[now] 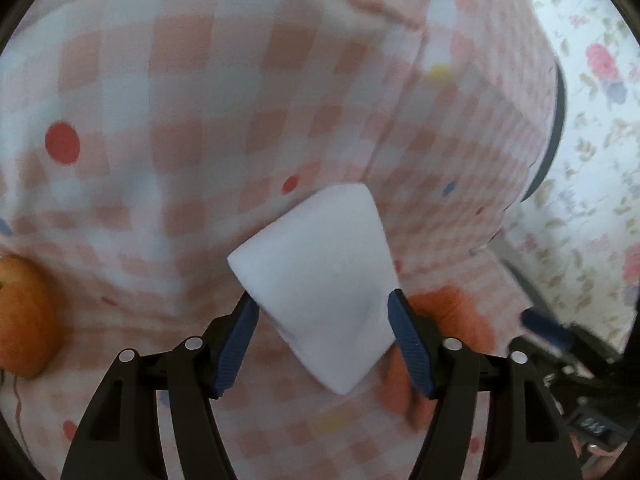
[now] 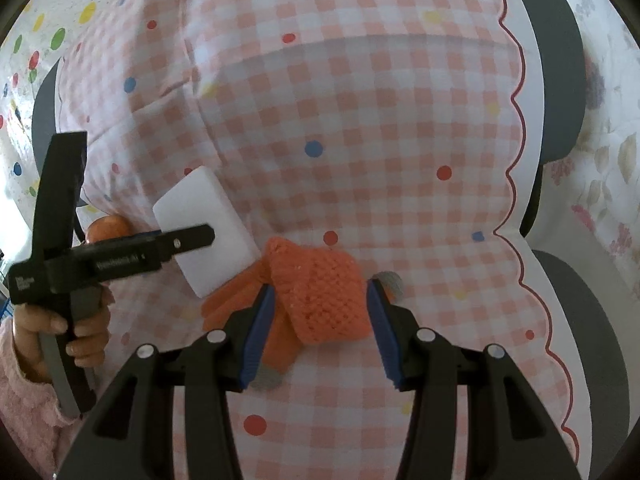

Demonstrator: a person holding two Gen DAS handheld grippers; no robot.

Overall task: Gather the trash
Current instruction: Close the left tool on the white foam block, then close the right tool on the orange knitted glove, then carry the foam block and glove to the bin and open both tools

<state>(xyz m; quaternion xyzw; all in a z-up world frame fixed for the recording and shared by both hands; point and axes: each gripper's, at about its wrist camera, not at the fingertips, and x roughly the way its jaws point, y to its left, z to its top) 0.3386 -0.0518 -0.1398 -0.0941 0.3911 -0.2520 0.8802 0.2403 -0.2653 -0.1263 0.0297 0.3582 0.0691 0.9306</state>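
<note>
1. Pink-and-white gingham tablecloth (image 2: 360,128) with coloured dots covers the surface; scalloped red edge on the right, floral fabric (image 1: 592,128) beyond it.
2. My right gripper (image 2: 320,308): fingers apart, straddling the folded orange knit glove (image 2: 320,296). Pads look just clear of it on both sides.
3. Glove lies flat on the cloth, fingers pointing left and toward me.
4. My left gripper (image 1: 322,312) clamps a white foam block (image 1: 320,276), tilted, held above the cloth just left of the glove.
5. Left hand (image 2: 60,332) in a pink sleeve grips the handle.
6. Orange fruit (image 1: 20,316) sits further left, behind the block.
</note>
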